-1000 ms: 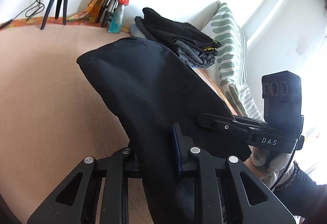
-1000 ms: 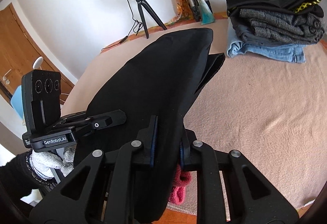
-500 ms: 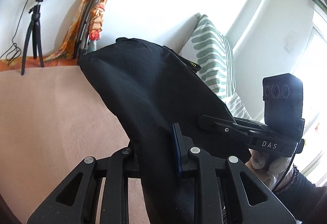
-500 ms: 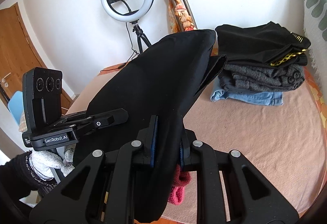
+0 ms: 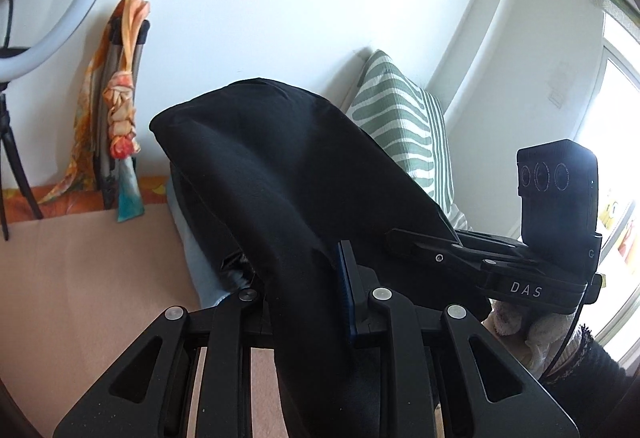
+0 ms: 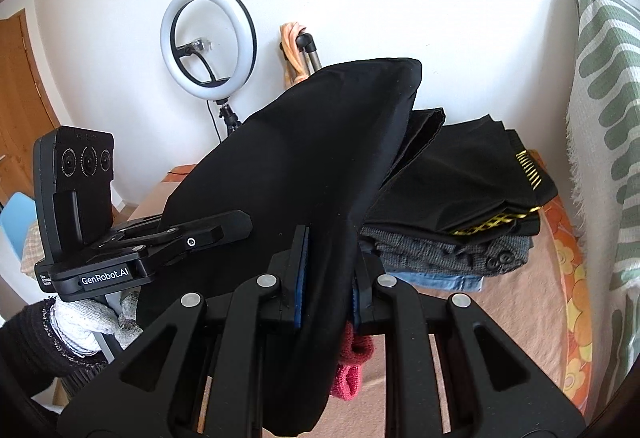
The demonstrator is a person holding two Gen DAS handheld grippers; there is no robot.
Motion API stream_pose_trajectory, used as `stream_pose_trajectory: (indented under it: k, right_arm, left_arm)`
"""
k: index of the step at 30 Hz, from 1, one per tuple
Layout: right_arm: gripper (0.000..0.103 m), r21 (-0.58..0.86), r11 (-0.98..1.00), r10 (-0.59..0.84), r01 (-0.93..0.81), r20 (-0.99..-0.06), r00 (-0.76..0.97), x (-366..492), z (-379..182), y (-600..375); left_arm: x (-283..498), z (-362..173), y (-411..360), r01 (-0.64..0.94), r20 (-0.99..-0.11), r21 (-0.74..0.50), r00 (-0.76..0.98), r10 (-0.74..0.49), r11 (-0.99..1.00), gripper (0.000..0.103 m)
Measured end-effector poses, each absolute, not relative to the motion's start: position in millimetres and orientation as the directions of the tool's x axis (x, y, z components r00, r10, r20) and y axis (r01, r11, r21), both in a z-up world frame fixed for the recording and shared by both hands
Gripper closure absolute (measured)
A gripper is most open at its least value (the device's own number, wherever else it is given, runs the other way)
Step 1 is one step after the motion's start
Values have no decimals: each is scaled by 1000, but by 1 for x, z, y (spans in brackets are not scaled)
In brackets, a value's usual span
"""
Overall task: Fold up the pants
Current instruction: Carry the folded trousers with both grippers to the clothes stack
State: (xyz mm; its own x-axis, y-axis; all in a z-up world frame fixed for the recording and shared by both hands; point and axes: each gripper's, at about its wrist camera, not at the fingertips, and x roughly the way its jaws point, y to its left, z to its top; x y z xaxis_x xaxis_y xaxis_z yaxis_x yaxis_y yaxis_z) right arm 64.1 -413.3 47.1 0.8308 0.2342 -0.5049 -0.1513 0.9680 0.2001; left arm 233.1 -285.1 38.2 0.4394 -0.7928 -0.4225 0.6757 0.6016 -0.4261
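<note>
The folded black pants [image 5: 280,174] hang lifted between both grippers and fill the middle of both views [image 6: 304,166]. My left gripper [image 5: 308,274] is shut on one side of the pants. My right gripper [image 6: 326,270] is shut on the other side. The right gripper also shows at the right of the left wrist view [image 5: 452,250], and the left gripper at the left of the right wrist view [image 6: 192,234]. The far end of the pants hovers above the stack of folded clothes [image 6: 460,222], close to its top.
The stack lies on the bed with its beige blanket [image 6: 516,322]. A green-striped pillow [image 5: 404,134] leans on the wall behind it. A ring light on a tripod [image 6: 208,38] and a scarf-draped stand [image 5: 120,110] are at the far edge. A red knit item [image 6: 352,370] lies under my right gripper.
Both grippers have lifted the pants and carried them forward toward the stack of folded clothes. The views have tilted up, and the stack is now close below the pants.
</note>
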Motion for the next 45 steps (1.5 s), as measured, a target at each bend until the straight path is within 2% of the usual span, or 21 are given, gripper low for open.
stream_pose_trajectory:
  k: [10,20,24,29,33,36,38,40,45]
  right_arm:
    - [85,115,987,154,-110,-508,847,117,76,-469]
    - [85,85,992,124,-93,-541,832,185,56,-515]
    - [85,140,987,148,-82,-576,804,206,33,-531]
    - [85,149,987,146,-66,-628,764,221,2,-541]
    - [83,208,977,164,-37,-639,752,224,-6,-555]
    - [79,260,966,172,4,-649,741,225,-11,-568]
    - [74,267,963,158,33,-659,735,222,-14,-573]
    - [74,268,962,146,50,-661,736,220,-15,-574]
    - [72,264,961,119,86,-670,732,216,-19,-573]
  left_arm:
    - [289,52,-343,694,-411,-380,465,-784,611,84]
    - [353,23,-386,657,-445,-401,469,-763,638,84]
    - [369,-1,-393,616,-485,-436,454,-747,657,84]
    - [378,-27,-398,593,-565,-396,444,-695,701,83]
    - [379,-32,-388,578,-575,-408,438,-691,707,77]
    - [378,-31,-383,579,-596,-386,438,-673,719,64]
    - [374,-29,-379,584,-598,-386,432,-675,715,63]
    - [371,-28,-378,586,-603,-377,432,-671,717,59]
    - [352,-37,-379,620,-631,-298,443,-637,726,59]
